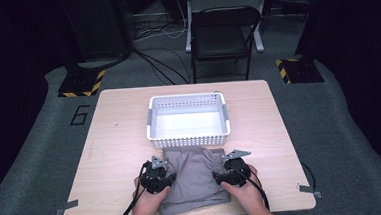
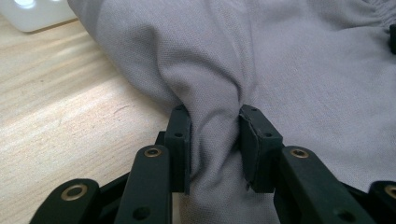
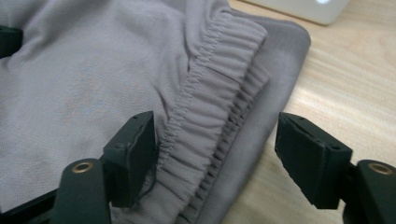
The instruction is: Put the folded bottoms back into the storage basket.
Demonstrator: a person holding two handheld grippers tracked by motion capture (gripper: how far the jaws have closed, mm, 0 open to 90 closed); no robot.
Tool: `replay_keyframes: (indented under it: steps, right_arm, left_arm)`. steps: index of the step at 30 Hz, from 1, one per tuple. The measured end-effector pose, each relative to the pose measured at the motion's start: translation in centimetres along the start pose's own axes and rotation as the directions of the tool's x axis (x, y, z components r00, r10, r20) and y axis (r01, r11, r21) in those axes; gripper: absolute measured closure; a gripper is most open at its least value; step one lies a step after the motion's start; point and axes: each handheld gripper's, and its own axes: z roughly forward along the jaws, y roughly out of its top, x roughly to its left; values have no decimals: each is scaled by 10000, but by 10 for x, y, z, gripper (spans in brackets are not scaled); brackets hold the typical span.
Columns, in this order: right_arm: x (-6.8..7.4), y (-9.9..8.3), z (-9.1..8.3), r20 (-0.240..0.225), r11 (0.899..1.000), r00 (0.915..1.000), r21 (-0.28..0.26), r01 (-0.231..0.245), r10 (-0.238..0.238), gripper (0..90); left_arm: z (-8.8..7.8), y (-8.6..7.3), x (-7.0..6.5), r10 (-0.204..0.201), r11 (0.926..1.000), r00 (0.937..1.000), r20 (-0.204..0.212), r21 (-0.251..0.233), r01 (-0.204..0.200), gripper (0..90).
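Risk imo is a lopsided lift: left gripper [image 2: 214, 140] is pinched tight on a bunch of the grey shorts [image 1: 195, 180], which lie folded on the table [image 1: 115, 142] just before the white basket [image 1: 187, 118]. Right gripper [image 3: 215, 154] gapes wide around the elastic waistband [image 3: 210, 121], w/ nothing clamped, so that side may sag. Near table edge is close; plenty of room L & R.

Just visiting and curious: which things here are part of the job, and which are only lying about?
In use:
grey folded garment
left gripper, pinching its fabric
right gripper, open over the elastic waistband
probably the white basket

Lying about:
black folding chair
floor cables
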Motion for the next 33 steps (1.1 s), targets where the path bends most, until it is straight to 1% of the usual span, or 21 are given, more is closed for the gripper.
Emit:
replay_keyframes:
  steps: [1, 3, 4, 5, 6, 10, 11, 12, 13, 16, 17, 18, 20, 24, 26, 27, 28, 29, 30, 31, 33]
  right_arm:
    - [0, 0, 0, 29, 10000, 10000, 3, 17, -17, 276]
    - [1, -2, 0, 0, 9997, 9997, 92, -244, 244, 270]
    - [0, -2, 2, -26, 9998, 9998, 64, -206, 206, 264]
    - [-1, -2, 2, -55, 9998, 9998, 93, -190, 191, 261]
    - [-1, -2, 3, -92, 9996, 9996, 100, -253, 254, 251]
    - [2, -2, 6, 9, 10000, 10000, 44, -29, 29, 239]
    - [8, -2, 9, 207, 9994, 9992, 34, 346, -346, 239]
    - [8, -2, 9, 207, 9994, 9992, 34, 346, -346, 239]
    - [10, -2, 9, 186, 9993, 9991, -5, 376, -376, 239]
    - [12, 0, 10, 171, 9989, 9987, 26, 472, -473, 254]
    - [12, 0, 11, 140, 9986, 9985, -75, 527, -525, 268]
    - [13, 0, 12, 74, 9982, 9982, -106, 591, -590, 292]
    - [13, 1, 12, -38, 9974, 9974, -94, 719, -719, 327]
    - [14, 1, 11, -368, 9959, 9954, -212, 879, -887, 473]
    - [14, 1, 10, -609, 9958, 9941, -213, 886, -897, 545]
    - [15, 1, 10, -631, 9965, 9946, -191, 808, -818, 566]
    - [14, 1, 10, -714, 9956, 9931, -141, 922, -929, 587]
    - [14, 2, 9, -814, 9967, 9934, -68, 811, -814, 610]
    - [13, 1, 9, -925, 9965, 9922, -33, 839, -838, 630]
    - [11, 2, 10, -991, 9956, 9906, -166, 927, -939, 648]
    - [11, 2, 9, -1123, 9970, 9907, -45, 770, -770, 676]
  left_arm:
    - [1, -1, 0, -18, 9998, 10000, -7, -179, 18, 668]
    - [1, -2, -1, -45, 9997, 10000, -8, -220, 45, 667]
    - [1, -2, -1, -133, 9996, 9999, -4, -243, 133, 667]
    - [0, -3, 1, 73, 9998, 10000, 65, -167, -72, 666]
    - [1, -3, 1, -151, 9994, 9998, 86, -314, 154, 666]
    - [0, -5, 2, -176, 9993, 9995, 255, -335, 185, 667]
    - [0, -5, 3, -113, 9995, 9995, 301, -293, 121, 666]
    - [0, -5, 2, -249, 9988, 9992, 297, -409, 261, 666]
    - [0, -5, 4, 13, 9996, 9994, 333, -297, -3, 666]
    - [0, -5, 4, -10, 9995, 9994, 341, -327, 22, 666]
    - [0, -5, 4, -6, 9994, 9993, 364, -332, 18, 666]
    - [0, -5, 3, -161, 9990, 9992, 377, -417, 177, 667]
    - [0, -6, 4, -69, 9991, 9992, 384, -414, 85, 666]
    - [0, -6, 5, -122, 9986, 9990, 424, -508, 144, 666]
    - [0, -6, 5, -163, 9985, 9990, 423, -507, 185, 667]
    - [0, -7, 4, -325, 9982, 9985, 446, -497, 347, 667]
    - [0, -7, 5, -234, 9983, 9984, 508, -521, 261, 667]
    - [0, -7, 6, -241, 9983, 9984, 504, -525, 268, 668]
    - [0, -7, 5, -385, 9975, 9980, 494, -568, 413, 669]
    - [0, -8, 5, -361, 9975, 9982, 476, -585, 388, 669]
    - [0, -8, 5, -392, 9974, 9981, 484, -581, 420, 671]
